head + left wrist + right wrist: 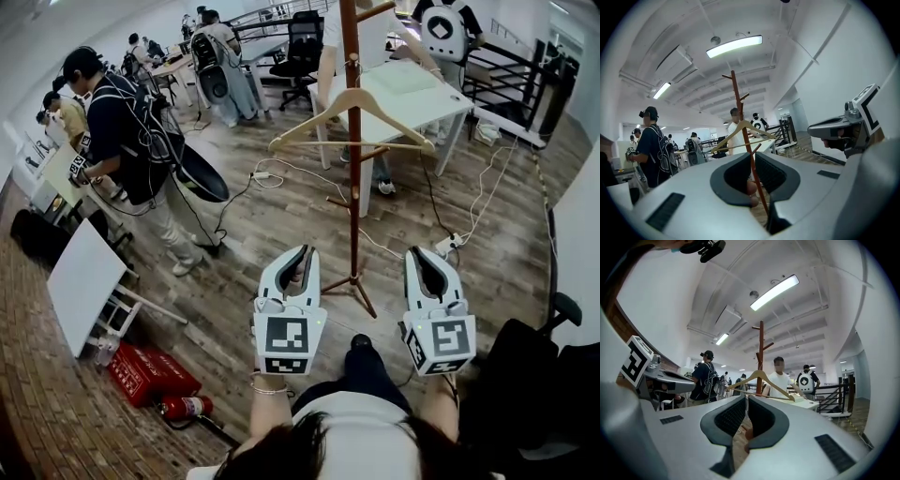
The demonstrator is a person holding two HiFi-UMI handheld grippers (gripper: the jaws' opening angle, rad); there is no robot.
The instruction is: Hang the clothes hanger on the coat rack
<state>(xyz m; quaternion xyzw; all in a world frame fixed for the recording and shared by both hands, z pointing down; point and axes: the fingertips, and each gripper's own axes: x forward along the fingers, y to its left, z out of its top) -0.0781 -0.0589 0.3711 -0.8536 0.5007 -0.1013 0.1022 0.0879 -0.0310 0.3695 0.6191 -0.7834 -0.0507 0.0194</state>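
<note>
A light wooden clothes hanger (309,122) hangs from a peg of the reddish-brown coat rack (353,187), which stands on the wooden floor straight ahead of me. Both grippers are held level a little short of the rack's foot, apart from it and from the hanger. My left gripper (305,251) is to the left of the pole and my right gripper (415,253) to its right. Each has its jaws drawn together with nothing between them. The left gripper view shows the hanger (736,133) and rack (740,112) beyond its fingertips; in the right gripper view the hanger (761,377) hangs on the rack (761,348).
A person in dark clothes (131,141) stands to the left, with several more people behind. A white table (412,94) stands behind the rack. Cables and a power strip (445,246) lie on the floor. A red bag (150,373), a fire extinguisher (186,407) and a white board (84,281) sit at the lower left.
</note>
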